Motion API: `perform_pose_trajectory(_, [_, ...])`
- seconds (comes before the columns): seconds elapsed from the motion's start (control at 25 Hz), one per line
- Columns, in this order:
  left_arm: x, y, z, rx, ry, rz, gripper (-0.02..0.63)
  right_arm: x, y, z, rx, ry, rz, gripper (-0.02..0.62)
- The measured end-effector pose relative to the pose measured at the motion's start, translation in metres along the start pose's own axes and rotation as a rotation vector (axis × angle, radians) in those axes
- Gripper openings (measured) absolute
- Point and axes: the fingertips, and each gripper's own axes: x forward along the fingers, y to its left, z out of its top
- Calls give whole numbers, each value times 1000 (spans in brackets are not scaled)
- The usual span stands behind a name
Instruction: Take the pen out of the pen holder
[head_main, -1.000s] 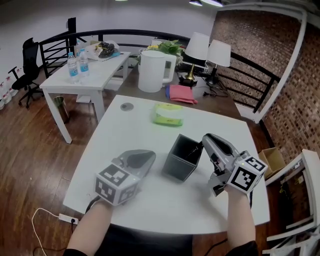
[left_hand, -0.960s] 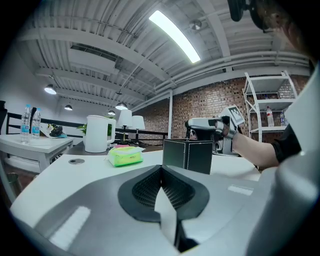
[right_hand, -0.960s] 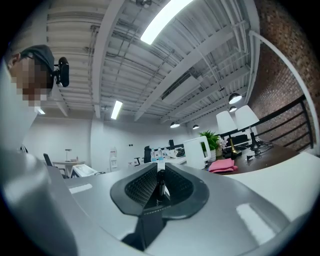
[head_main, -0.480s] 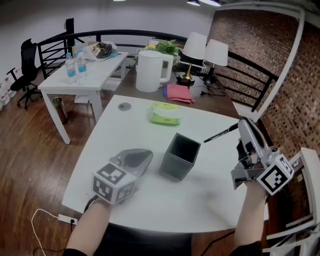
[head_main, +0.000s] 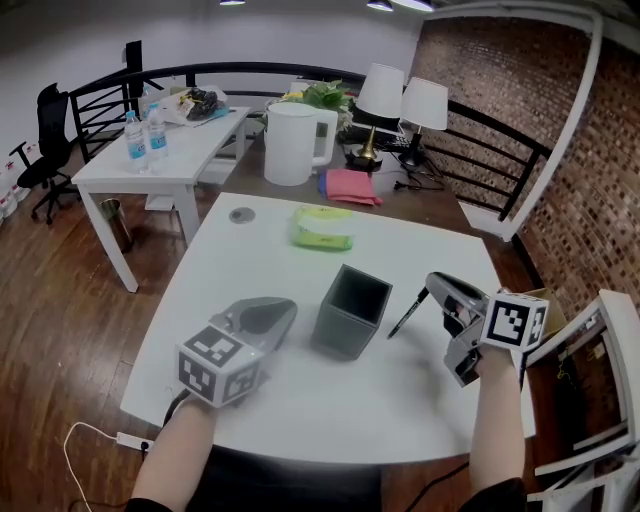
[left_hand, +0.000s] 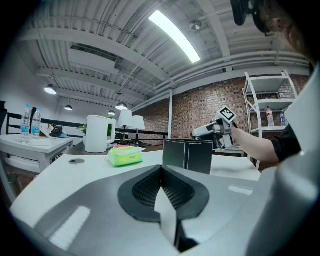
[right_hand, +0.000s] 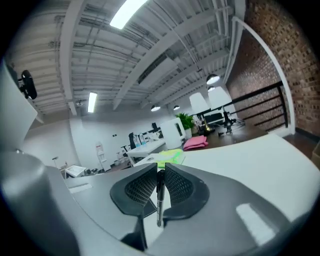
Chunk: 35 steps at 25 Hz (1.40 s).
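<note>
Sticking out from the right gripper's tips, the pen (head_main: 408, 313) is clear of the pen holder (head_main: 350, 312) and sits just right of it, not touching. It is dark and slim and slants from the jaws down toward the table (head_main: 400, 400). Can't tell if the low end touches the tabletop.

In the right gripper view the pen (right_hand: 160, 197) runs between the two ribbed pads, which are closed tight on it. The right gripper (head_main: 432, 285) is at the right side of the table, aimed left toward the holder, with a hand behind its marker cube.

The holder is a dark square box, upright and open-topped, near mid-table. Nothing shows inside it from the head view.

The left gripper (head_main: 275, 308) rests low at the near left, well apart from the pen, nose toward the holder. In its own view the jaws are together with nothing between them, and the holder (left_hand: 187, 155) stands just beyond.

At the far side of the table lies a green packet (head_main: 322, 227). Beyond it, on a darker desk, are a white jug (head_main: 292, 143), a pink cloth (head_main: 352, 186) and two lamps (head_main: 400, 100).
</note>
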Motion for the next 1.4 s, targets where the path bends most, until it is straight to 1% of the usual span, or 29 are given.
perform_pose_trajectory(0.08, [0, 0, 0, -2, 1, 1, 0, 17, -14, -17, 73, 62, -10, 61])
perform_pose_trajectory(0.16, [0, -1, 0, -5, 2, 1, 0, 29, -32, -31, 127, 115, -56, 58])
perform_pose_trajectory(0.28, [0, -1, -1, -7, 5, 0, 0, 45, -51, -44, 148, 150, -102, 66])
perform_pose_trajectory(0.48, [-1, -2, 0, 0, 4, -2, 0, 61, -52, -58, 145, 162, -126, 64])
perform_pose_trajectory(0.64, [0, -1, 0, -3, 1, -3, 0, 68, -49, -60, 182, 130, -89, 104])
perform_pose_trajectory(0.68, [1, -1, 0, -3, 0, -3, 0, 66, -49, -58, 184, 118, -85, 103])
perform_pose_trajectory(0.76, [0, -1, 0, 2, 0, -2, 0, 59, -48, -51, 154, 85, -88, 94])
perform_pose_trajectory(0.88, [-1, -2, 2, 12, 3, 0, 0, 43, -49, -39, 91, 8, -90, 68])
perform_pose_trajectory(1.0, [-1, -1, 1, 13, 3, 0, 0, 23, -54, -36, 38, -48, -110, 48])
perform_pose_trajectory(1.12, [-1, -1, 0, -1, 3, -2, 0, 3, -58, -36, -19, -73, -131, 37])
perform_pose_trajectory(1.24, [-2, -2, 0, -9, 6, -3, 0, -13, -60, -40, -112, -98, -157, 17])
perform_pose_trajectory(1.32, [-2, -2, 0, -8, 5, -2, 0, -20, -60, -42, -182, -111, -179, 14])
perform_pose_trajectory(1.4, [-1, -2, 0, -8, 4, -1, 0, -24, -60, -42, -226, -125, -193, 14])
